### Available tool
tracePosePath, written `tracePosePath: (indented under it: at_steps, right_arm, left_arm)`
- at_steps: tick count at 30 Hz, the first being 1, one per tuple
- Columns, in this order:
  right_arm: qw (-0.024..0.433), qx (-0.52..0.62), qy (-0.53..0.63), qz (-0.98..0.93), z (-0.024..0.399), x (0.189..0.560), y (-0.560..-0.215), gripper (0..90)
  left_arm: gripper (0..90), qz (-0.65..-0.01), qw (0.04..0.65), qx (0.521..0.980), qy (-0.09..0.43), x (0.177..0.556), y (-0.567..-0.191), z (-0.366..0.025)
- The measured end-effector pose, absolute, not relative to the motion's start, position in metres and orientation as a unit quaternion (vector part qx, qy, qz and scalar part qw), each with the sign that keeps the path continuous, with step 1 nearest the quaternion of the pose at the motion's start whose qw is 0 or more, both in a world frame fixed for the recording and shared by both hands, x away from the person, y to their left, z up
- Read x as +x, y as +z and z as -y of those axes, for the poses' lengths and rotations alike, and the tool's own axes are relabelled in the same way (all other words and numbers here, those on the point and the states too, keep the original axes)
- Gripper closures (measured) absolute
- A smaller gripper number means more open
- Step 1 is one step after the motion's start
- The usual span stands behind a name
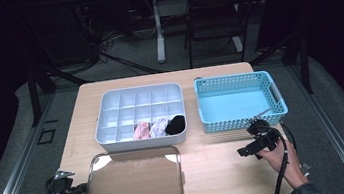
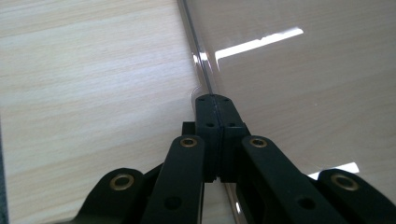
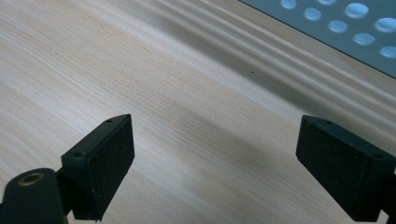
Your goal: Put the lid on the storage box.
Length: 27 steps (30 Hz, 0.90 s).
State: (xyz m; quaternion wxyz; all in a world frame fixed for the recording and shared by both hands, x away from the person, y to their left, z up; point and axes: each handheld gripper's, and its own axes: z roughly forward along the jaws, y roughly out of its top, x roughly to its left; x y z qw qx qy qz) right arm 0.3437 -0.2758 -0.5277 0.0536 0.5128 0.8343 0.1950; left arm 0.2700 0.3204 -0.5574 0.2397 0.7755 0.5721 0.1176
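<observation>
Clear lid [image 2: 299, 93] edge pinched by left gripper [image 2: 215, 100], high view unclear.

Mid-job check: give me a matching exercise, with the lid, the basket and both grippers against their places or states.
Things:
1. clear lid
2. blue basket
3. left gripper
4. right gripper

States:
A. jaws open over bare table
B. empty
C. jaws shut at the lid's edge
D. lying flat in front of the white box

Pairs: 1-D, 2-B, 3-C, 4-A
</observation>
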Motion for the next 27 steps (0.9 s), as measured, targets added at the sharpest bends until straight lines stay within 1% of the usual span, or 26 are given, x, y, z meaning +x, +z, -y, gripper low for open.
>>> tracePosePath:
  at_steps: [14,27]
  right_arm:
    - [0.051,0.509,0.191,-0.838,0.275,0.344,-0.528,11.0]
    - [0.052,0.510,0.191,-0.837,0.275,0.344,-0.529,11.1]
  left_arm:
    - [89.7,-0.540,0.234,0.803,0.089,0.278,-0.555,-0.307]
    - [89.6,-0.522,0.233,0.817,0.078,0.284,-0.554,-0.294]
